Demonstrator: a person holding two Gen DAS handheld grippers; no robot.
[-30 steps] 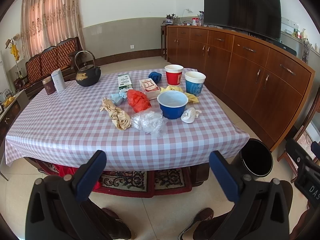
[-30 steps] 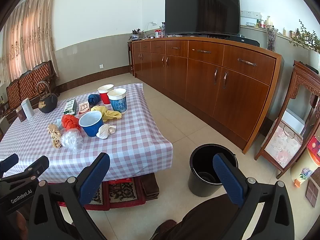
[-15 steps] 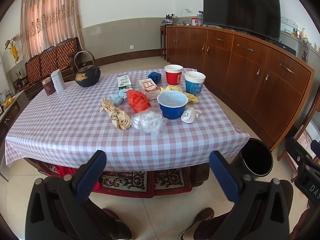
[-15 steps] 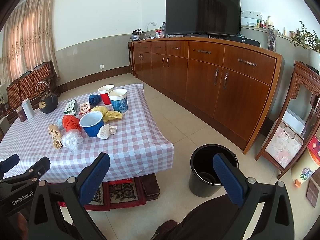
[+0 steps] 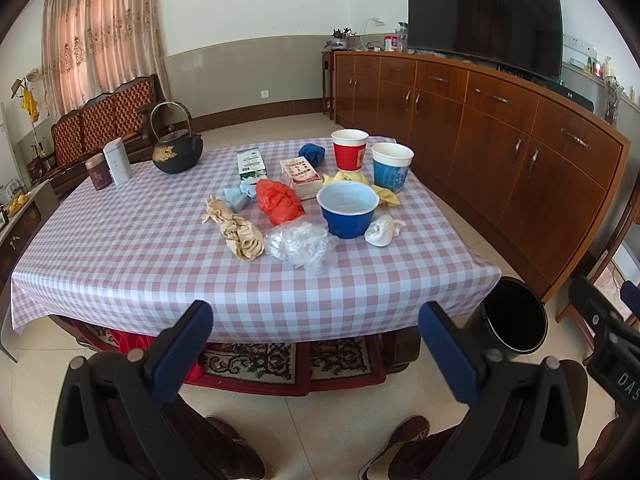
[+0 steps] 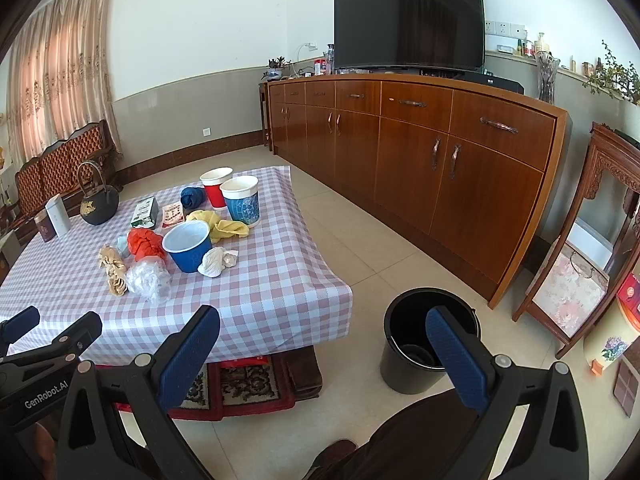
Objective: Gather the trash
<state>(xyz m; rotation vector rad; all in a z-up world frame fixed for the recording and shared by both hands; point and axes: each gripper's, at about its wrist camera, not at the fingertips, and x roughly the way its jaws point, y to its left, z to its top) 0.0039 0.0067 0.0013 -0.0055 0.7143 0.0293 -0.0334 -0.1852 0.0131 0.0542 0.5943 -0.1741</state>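
A: Both tools are back off the table. The left gripper is spread wide with nothing in it, and so is the right gripper. Nothing is collected yet, I'd say.

B: Where's the trash?

A: Bunched mid-table. In the left view, the clear plastic wad sits nearest at 12 o'clock, with the beige crumpled rag just beside it at 11, the red bag behind, and the white paper ball at 1, touching the blue bowl. The black bin stands on the floor off the table's corner, at 12 to 1 o'clock in the right view.

B: So, first move?

A: Probably take the nearest 1, the plastic wad. Come in low and level, pads either side of its bulk, and squeeze fully because film springs back. Keep clear of the bowl; it could tip.
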